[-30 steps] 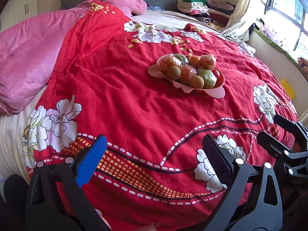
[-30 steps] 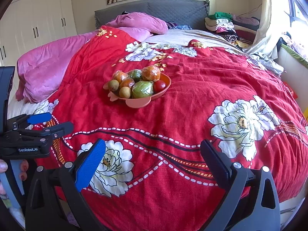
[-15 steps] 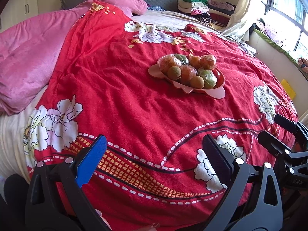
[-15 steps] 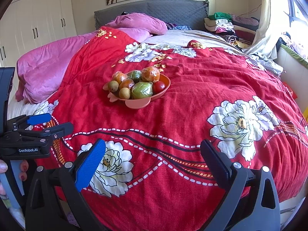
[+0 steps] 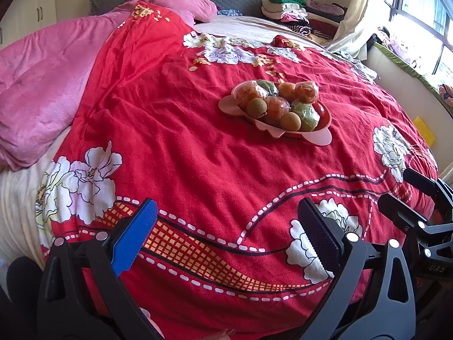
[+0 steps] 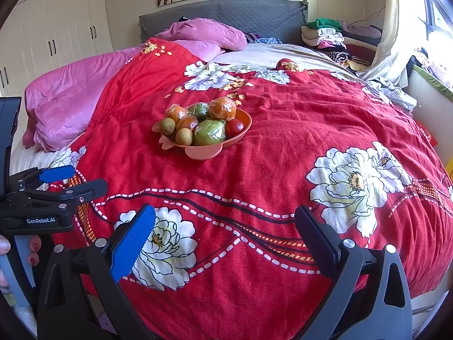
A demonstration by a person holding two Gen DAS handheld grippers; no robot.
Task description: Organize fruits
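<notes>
A pink fruit plate [image 5: 318, 139] [image 6: 203, 153] rests on the red flowered bedspread [image 5: 184, 147] [image 6: 283, 130], well ahead of both grippers. It is piled with plastic-wrapped oranges [image 5: 249, 95] [image 6: 222, 108], wrapped green fruits [image 5: 305, 113] [image 6: 211, 132], brown kiwis [image 5: 256, 107] [image 6: 184, 136] and a red tomato [image 6: 235, 127]. My left gripper [image 5: 226, 235] hangs open over the bed's near edge, nothing between its fingers. My right gripper [image 6: 223, 238] is also open and empty, beside it to the right. Each gripper shows at the edge of the other's view.
A pink quilt [image 5: 39, 90] [image 6: 68, 104] is bunched at the left, with pink pillows [image 6: 206, 32] by the grey headboard [image 6: 254, 14]. Folded clothes [image 6: 325, 35] are stacked at the far right near the window. White wardrobes [image 6: 56, 28] line the left wall. A hand [image 6: 5, 246] holds the left gripper.
Both views have crept very slightly; the plate sits a touch lower and to the right in the left wrist view. Neither gripper's opening has changed.
</notes>
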